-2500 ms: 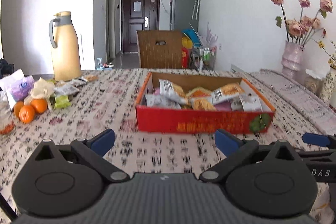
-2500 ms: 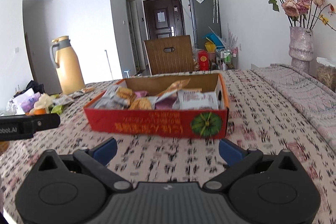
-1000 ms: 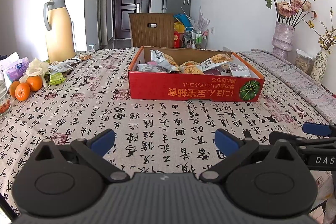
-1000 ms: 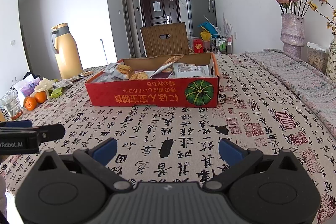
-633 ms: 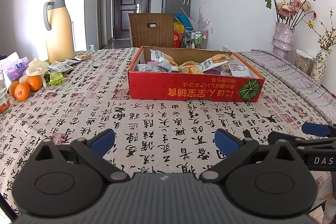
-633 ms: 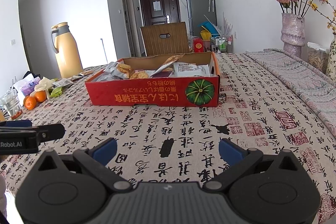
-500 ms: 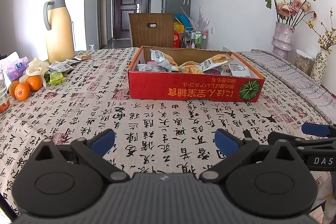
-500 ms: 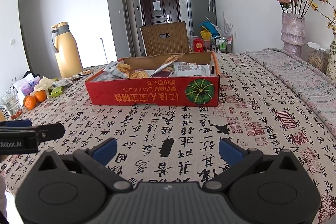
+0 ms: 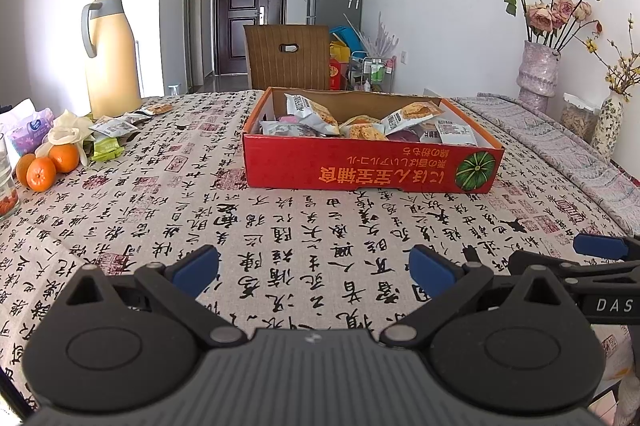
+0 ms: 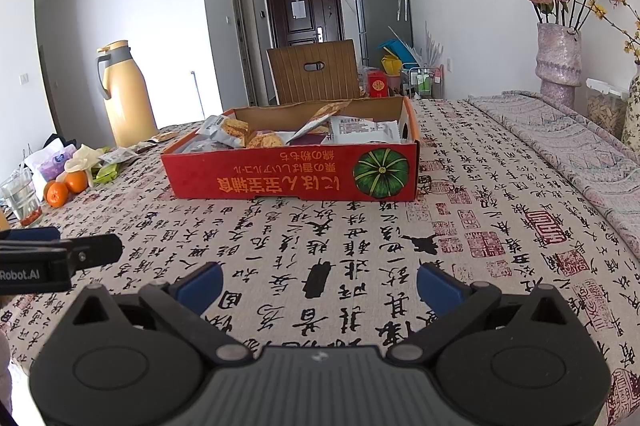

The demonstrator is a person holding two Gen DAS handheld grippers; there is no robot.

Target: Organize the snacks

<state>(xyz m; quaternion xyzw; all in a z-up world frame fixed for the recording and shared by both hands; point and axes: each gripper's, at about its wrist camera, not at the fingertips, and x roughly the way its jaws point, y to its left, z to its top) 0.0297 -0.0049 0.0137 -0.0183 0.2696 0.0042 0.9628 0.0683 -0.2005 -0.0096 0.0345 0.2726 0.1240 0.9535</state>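
both my left gripper (image 9: 314,268) and right gripper (image 10: 318,282) hover low over the table (image 9: 280,226) with fingers spread wide and empty, so i judge i'm between pickups. the red box (image 9: 372,172) ahead holds a jumble of snack packets (image 9: 308,110). more loose packets (image 9: 114,126) lie far left by the oranges (image 9: 48,166), probably my next reach.

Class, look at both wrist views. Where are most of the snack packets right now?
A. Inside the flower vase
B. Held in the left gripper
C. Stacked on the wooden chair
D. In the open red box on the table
D: the snack packets lie piled in the open red box on the table, while the left gripper and right gripper are open and hold nothing.
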